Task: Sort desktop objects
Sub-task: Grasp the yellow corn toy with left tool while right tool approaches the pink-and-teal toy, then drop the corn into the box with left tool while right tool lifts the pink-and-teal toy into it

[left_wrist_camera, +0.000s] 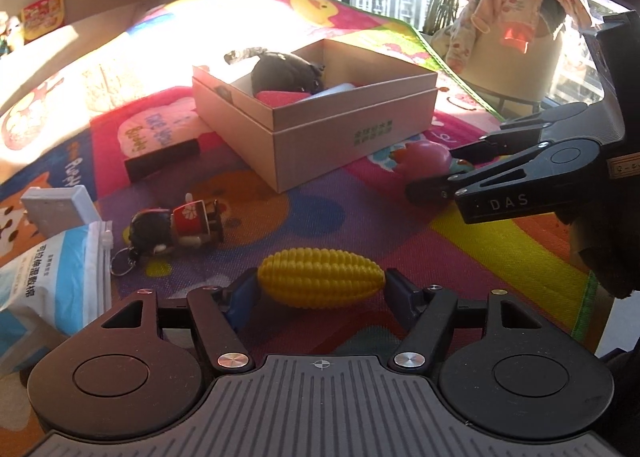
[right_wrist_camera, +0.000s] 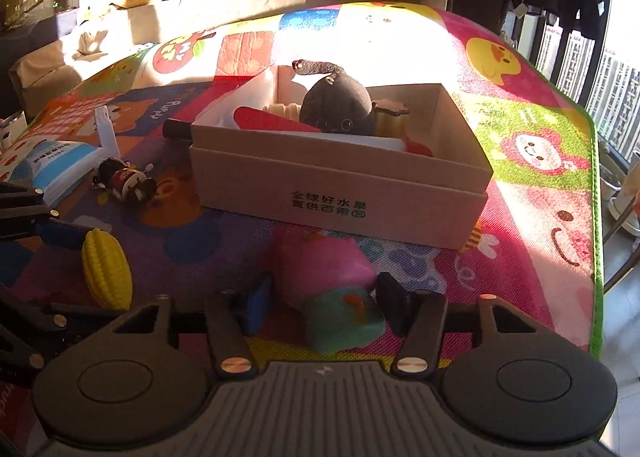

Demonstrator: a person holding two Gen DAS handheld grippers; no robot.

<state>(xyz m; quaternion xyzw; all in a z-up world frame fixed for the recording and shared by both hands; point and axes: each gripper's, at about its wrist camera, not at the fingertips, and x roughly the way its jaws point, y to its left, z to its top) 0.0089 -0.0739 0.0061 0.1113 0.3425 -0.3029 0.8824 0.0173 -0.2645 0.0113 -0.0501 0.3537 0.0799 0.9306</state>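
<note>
Left claw (left_wrist_camera: 322, 291) closed endwise on toy corn (left_wrist_camera: 321, 277); smooth tapered tips risked slipping. Right claw (right_wrist_camera: 324, 303) pinched pink-teal toy (right_wrist_camera: 332, 289) beside box (right_wrist_camera: 344, 193); soft body risked squirting free.

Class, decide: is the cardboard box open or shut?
Open. The box has no lid on top, and a dark plush toy shows inside it.
</note>
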